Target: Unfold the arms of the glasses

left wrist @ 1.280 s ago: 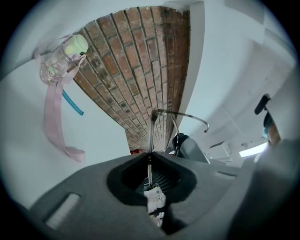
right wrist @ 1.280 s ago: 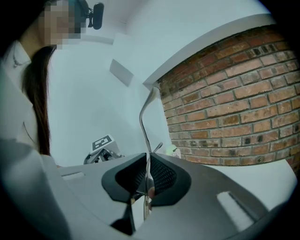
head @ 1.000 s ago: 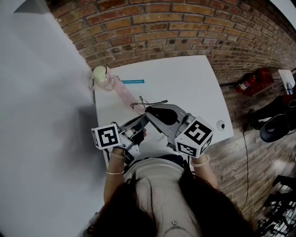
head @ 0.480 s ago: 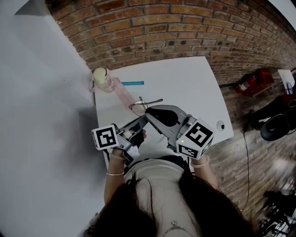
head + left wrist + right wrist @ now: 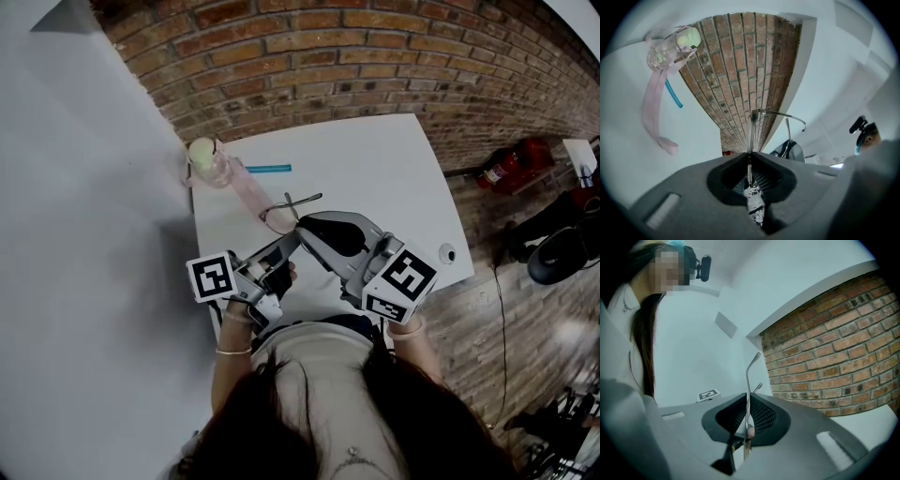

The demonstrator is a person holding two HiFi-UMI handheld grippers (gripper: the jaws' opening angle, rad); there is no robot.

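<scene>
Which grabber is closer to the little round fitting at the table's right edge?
Right. The right gripper reaches in from that side, its marker cube close beside the round fitting; the left gripper comes from the table's opposite side. Both pinch the glasses.

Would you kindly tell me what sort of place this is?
Probably an indoor workshop or lab space: a white table stands before a bare brick wall, and a red fire extinguisher sits on the floor nearby.
</scene>
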